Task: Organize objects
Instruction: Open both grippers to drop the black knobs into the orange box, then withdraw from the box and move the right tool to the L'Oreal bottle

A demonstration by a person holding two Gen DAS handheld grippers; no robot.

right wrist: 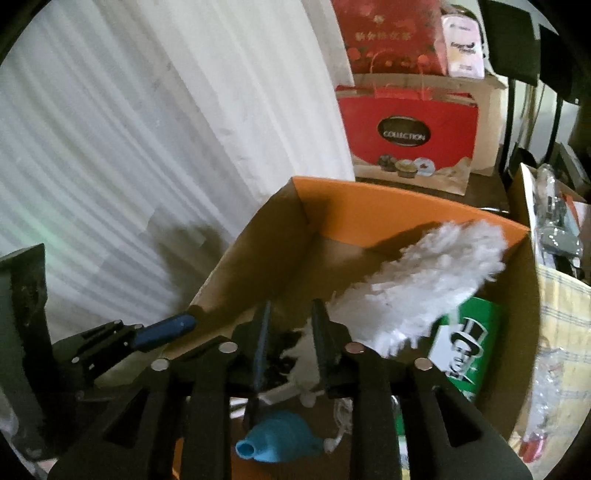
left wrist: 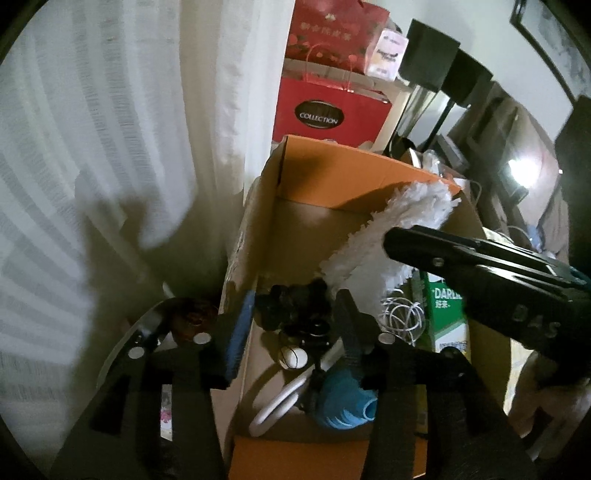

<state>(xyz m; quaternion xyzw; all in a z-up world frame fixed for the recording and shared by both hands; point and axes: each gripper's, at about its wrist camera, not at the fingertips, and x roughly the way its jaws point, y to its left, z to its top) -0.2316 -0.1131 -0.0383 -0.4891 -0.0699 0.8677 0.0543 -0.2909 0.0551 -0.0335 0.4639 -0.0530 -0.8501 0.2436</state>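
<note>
Open cardboard box with orange inner flaps, standing beside a white curtain; both grippers poised over its near end. Contents: white fluffy duster, lying aslant with its head up against the far right corner and its lower end down among the other items; green carton printed with a figure in a top hat, upright against the right wall, just under the duster's head; blue funnel-shaped piece on the box floor at the near end; coiled white cable; white looped handle; small white ball; a dark tangled lump, kind not determinable. Left gripper: jaws spread, nothing pinched; the left jaw with its blue pad sits over the box's left wall, the right jaw inside the box, and the dark lump, ball and white handle lie below the gap, not between the pads. Right gripper: jaws set a little apart, gap narrow, pads pressing on nothing visible; the duster's lower end lies just beyond and right of the right jaw, whether touching it cannot be told. In the left wrist view the right gripper's black body crosses in front of the duster. Behind the box: red gift bag marked COLLECTION, with a red printed box stacked above it.
</note>
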